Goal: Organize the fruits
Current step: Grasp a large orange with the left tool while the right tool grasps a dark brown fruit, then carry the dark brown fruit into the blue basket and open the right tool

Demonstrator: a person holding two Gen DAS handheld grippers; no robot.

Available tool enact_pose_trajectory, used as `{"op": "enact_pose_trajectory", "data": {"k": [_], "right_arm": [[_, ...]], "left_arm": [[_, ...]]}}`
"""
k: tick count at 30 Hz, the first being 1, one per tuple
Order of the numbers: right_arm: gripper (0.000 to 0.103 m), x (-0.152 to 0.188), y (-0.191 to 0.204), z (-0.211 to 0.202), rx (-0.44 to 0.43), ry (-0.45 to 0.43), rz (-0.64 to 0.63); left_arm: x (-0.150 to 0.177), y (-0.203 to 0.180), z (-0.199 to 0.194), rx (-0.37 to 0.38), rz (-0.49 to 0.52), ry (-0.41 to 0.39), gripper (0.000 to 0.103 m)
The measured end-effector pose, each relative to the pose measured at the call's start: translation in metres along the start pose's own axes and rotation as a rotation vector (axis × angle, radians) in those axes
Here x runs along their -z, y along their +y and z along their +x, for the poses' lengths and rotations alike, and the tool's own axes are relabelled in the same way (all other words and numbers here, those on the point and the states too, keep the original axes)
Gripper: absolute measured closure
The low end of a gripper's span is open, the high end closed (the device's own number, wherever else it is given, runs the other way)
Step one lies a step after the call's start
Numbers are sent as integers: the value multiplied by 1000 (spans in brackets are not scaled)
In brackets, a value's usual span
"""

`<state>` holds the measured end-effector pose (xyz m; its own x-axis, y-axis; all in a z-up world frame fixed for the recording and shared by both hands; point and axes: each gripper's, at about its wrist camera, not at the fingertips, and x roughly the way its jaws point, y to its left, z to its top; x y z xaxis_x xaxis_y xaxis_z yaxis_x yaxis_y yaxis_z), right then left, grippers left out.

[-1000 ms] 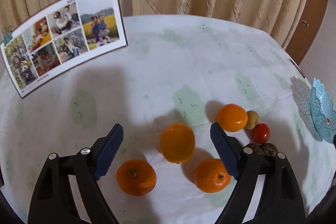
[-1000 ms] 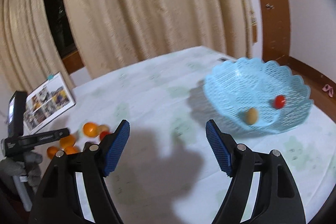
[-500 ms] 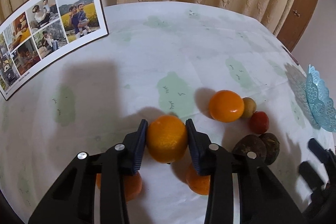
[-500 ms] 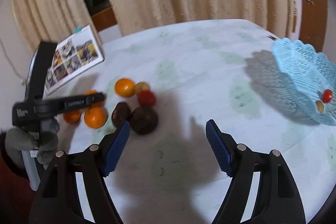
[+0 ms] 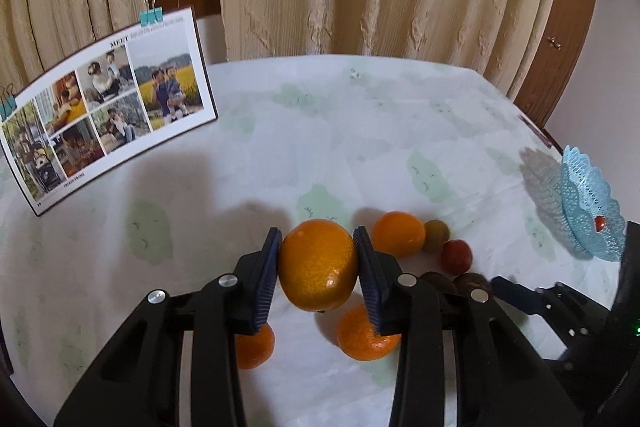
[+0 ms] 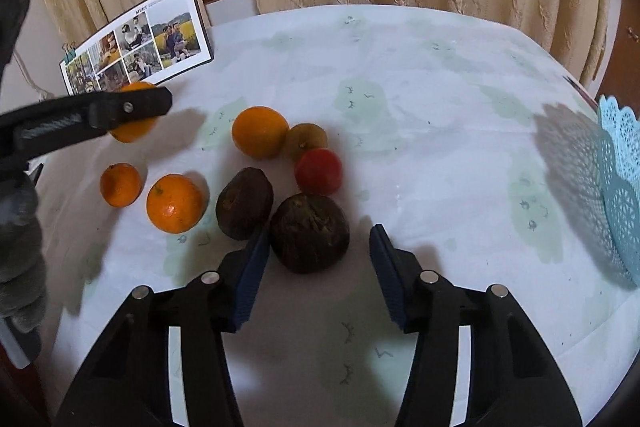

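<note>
On the tablecloth, the left gripper clamps a big orange off the cloth, above two smaller oranges, while the right gripper closes its jaws around the dark brown fruit, pads not yet pressing.

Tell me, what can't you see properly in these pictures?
- Left wrist view: the two dark brown fruits are mostly hidden behind the left gripper, which holds an orange.
- Left wrist view: the small tangerine is half covered by the gripper's finger.
- Both views: the blue basket is cut off at the right edge, so most of its contents are hidden.
- Photo board: the caption text is too small to read.
</note>
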<state>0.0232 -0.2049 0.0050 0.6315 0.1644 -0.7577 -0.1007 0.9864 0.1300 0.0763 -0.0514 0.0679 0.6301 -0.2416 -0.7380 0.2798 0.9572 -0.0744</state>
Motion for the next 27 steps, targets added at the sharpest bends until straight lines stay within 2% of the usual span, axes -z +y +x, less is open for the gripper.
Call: {"op": "enact_pose_trajectory", "data": {"k": [1, 3, 15, 27], "right_arm": [[58, -1, 2, 1, -4, 2, -7], [61, -1, 3, 2, -2, 2, -14], [61, 3, -12, -19, 8, -47, 51], [61, 0, -87, -86, 144, -213, 228]], "left_arm": [[0, 0, -2, 2, 1, -4, 66], [0, -2, -6, 6, 2, -14, 66], [1, -10, -16, 16, 16, -33, 66], [5, -23, -21, 25, 50, -43, 66]]}}
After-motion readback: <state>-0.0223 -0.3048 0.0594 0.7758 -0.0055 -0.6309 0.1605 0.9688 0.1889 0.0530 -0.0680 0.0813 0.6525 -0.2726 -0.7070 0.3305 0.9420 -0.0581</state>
